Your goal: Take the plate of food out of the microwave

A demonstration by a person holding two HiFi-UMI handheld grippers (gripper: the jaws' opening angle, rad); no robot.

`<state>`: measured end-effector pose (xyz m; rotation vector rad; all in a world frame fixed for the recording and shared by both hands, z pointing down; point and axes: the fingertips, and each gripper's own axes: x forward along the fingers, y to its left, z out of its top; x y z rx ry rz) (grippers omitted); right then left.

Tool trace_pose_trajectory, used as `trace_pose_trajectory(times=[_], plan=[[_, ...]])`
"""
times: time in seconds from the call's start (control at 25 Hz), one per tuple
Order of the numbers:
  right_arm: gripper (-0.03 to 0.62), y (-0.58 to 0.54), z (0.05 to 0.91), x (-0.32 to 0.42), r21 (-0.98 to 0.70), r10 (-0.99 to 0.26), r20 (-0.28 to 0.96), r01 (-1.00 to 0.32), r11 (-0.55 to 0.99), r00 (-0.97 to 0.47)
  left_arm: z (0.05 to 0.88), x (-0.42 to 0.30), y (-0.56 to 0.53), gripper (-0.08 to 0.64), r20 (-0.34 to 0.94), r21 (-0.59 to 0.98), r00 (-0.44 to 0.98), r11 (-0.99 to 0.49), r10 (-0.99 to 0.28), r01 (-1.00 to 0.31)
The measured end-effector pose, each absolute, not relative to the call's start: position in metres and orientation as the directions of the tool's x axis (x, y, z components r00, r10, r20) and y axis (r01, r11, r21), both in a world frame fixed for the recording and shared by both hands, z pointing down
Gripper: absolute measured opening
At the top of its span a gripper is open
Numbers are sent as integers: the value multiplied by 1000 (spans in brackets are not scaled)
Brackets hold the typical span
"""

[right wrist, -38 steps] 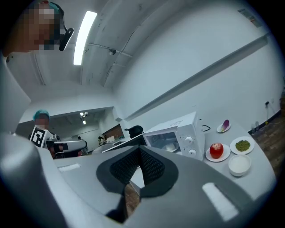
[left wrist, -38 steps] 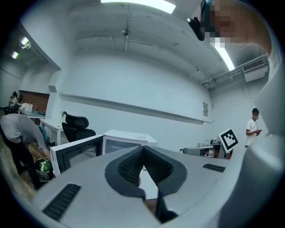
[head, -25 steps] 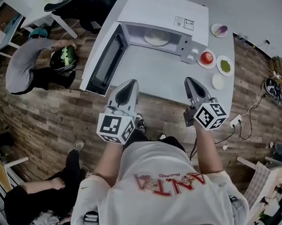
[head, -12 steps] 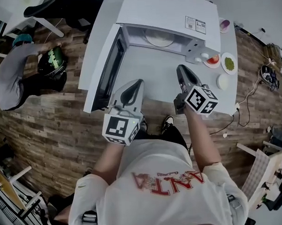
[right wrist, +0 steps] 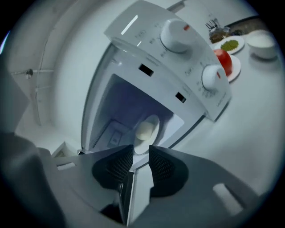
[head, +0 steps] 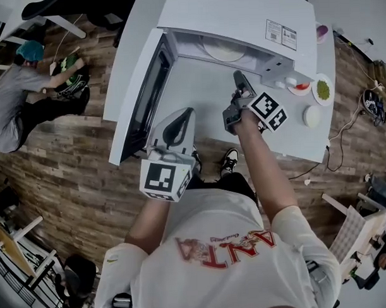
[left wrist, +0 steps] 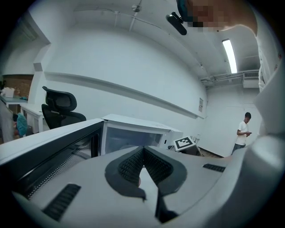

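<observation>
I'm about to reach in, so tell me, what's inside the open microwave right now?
A white plate carrying a pale lump of food sits inside the microwave. In the head view its roof covers the plate's far half. What the food is cannot be told.

1. Left gripper (left wrist: 143, 151) jaws pressed together, nothing between them.
2. Microwave (left wrist: 133, 136) straight ahead, door (left wrist: 53, 153) swung open at left.
3. Black chair (left wrist: 60, 109) far left; person (left wrist: 243, 131) standing far right.

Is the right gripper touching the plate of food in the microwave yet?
Apart. In the head view the right gripper sits outside the microwave, with the plate deeper inside. Its jaws are opening, nothing between them.
</observation>
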<state>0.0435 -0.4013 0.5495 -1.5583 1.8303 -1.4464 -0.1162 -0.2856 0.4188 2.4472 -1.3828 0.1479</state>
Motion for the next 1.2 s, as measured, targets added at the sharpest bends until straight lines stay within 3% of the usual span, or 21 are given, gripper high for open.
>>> trace_pose_trajectory(times=[0.28,1.2], plan=[[86,-429,589,47,-915,-891,337,-330,-233,-305,428,-114,-298,9,261,241,542,-490,-799,-838],[21,-455,608,39,-945,-906,320,-160,-284,-278,423,-113,-297,9,245,245,601,-551,-760,-797]])
